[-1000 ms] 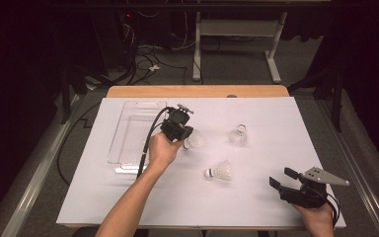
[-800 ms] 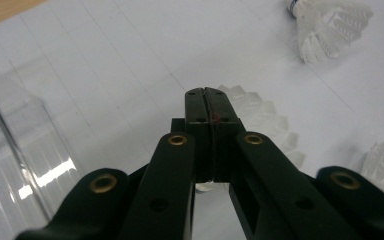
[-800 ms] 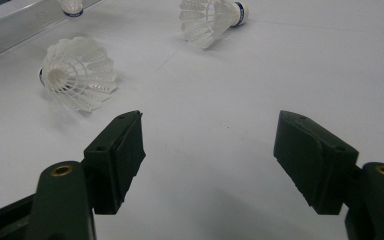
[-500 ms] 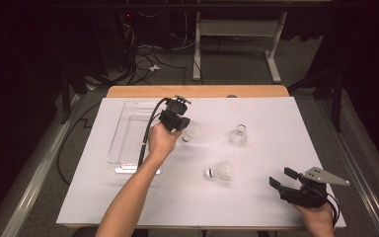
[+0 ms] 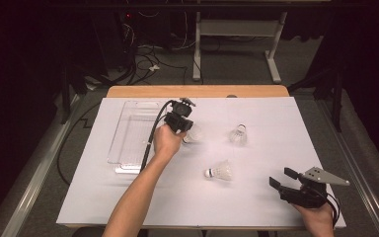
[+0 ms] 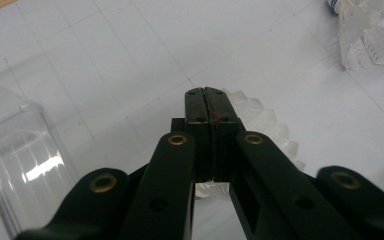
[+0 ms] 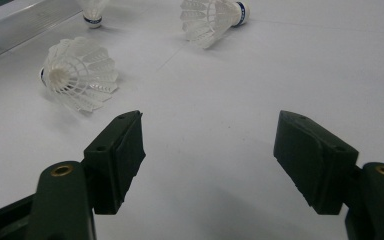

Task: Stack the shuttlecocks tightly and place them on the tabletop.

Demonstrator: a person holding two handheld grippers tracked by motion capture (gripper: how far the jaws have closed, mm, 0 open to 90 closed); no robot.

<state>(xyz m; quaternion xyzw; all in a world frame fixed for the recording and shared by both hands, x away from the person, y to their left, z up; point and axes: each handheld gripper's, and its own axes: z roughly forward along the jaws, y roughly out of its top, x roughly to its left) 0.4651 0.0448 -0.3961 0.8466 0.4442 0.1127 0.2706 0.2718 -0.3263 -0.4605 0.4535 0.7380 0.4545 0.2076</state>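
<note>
Three white plastic shuttlecocks are on the white sheet. My left gripper (image 5: 186, 128) (image 6: 207, 97) is at the middle back, beside the clear tray (image 5: 133, 133). Its jaws are pressed together on the skirt of one shuttlecock (image 5: 194, 134) (image 6: 267, 125), which spreads out under them. A second shuttlecock (image 5: 238, 134) (image 6: 370, 35) stands to the right of it. The third shuttlecock (image 5: 219, 172) (image 7: 77, 75) lies on its side nearer the front. My right gripper (image 5: 280, 177) (image 7: 210, 140) rests at the front right, jaws wide apart and nothing between them.
The clear plastic tray (image 6: 15, 150) (image 7: 25, 25) lies at the back left of the sheet. A wooden table edge (image 5: 197, 91) runs along the far side. Cables and a desk frame stand on the floor beyond.
My left hand has moved a little toward the far side of the table, and the shuttlecock went with the gripper. The right gripper has stayed in place.
</note>
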